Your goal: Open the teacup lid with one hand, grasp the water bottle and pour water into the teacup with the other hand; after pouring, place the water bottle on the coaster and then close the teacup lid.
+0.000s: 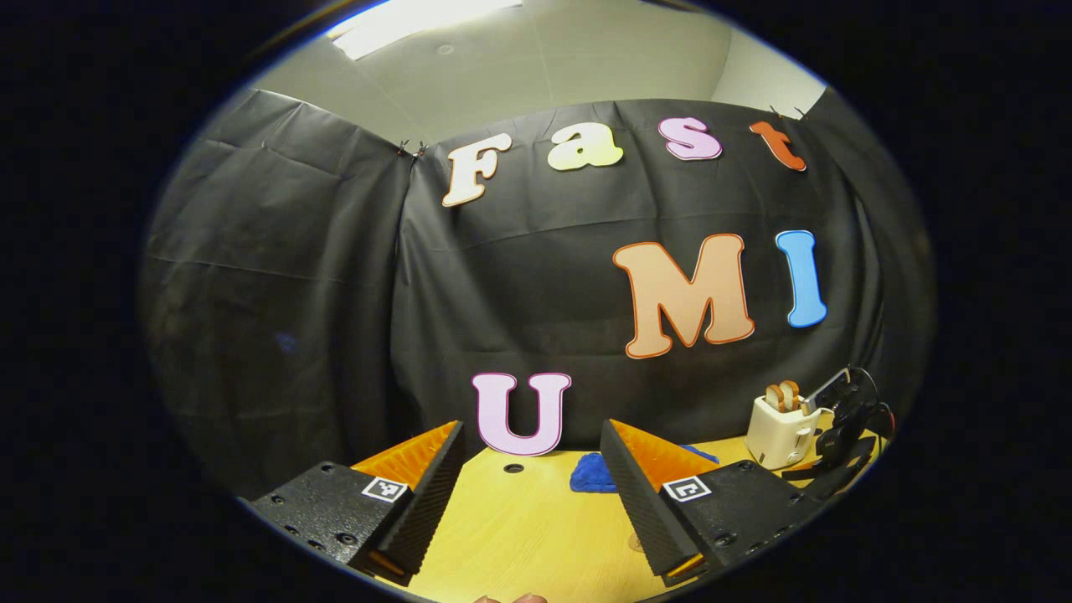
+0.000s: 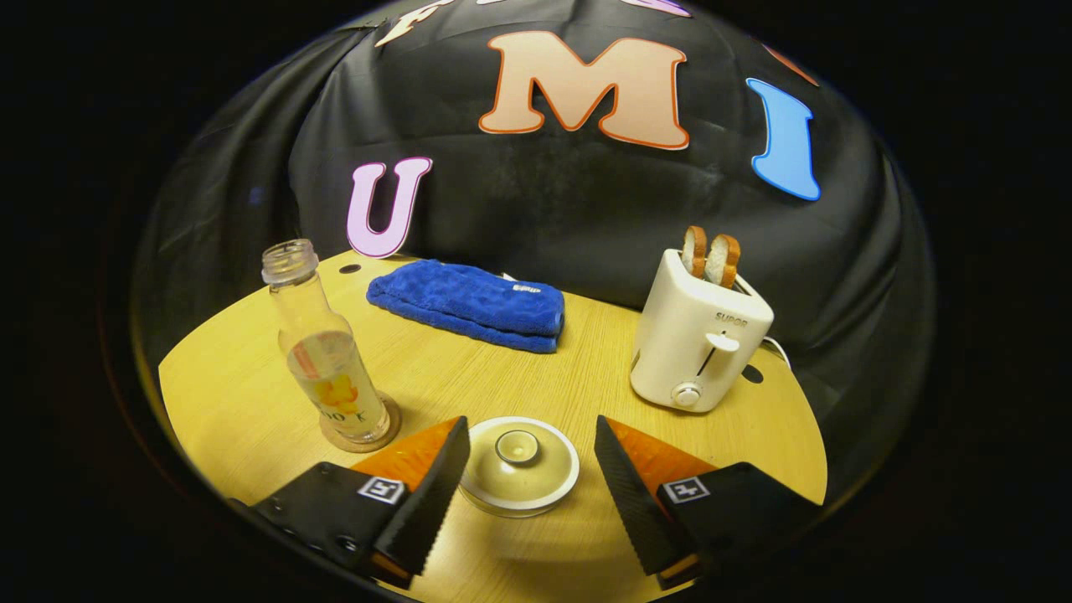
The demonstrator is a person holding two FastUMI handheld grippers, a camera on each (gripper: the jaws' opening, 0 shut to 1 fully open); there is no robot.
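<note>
On the wooden bench (image 2: 251, 394), the lidded teacup (image 2: 518, 466) sits between the spread fingers of my right tongs (image 2: 529, 477), which stand released and hold nothing. Its lid (image 2: 536, 448) is seated, a small round knob (image 2: 517, 446) rising at its middle. To the left, the water bottle (image 2: 322, 352) stands upright on the coaster (image 2: 362, 434), uncapped and partly filled. That arrangement would suit a cup waiting to be uncovered as well as one already filled and covered again.

I judge the lid hard, smooth and breakable, likely to slip or chip under a careless pinch; the knob is the place to take it. The bottle looks like clear, slick glass or plastic, top-heavy on its narrow neck, best gripped around the body, where the label gives some purchase.

Room is fair: a folded blue towel (image 2: 469, 306) lies at the far side and a toaster (image 2: 699, 339) holding two slices stands far right, both well clear of the cup. The bench's near edge runs close under the tongs.

My left tongs (image 1: 531, 494) also stand released over bare bench, pointing towards the booth wall.
</note>
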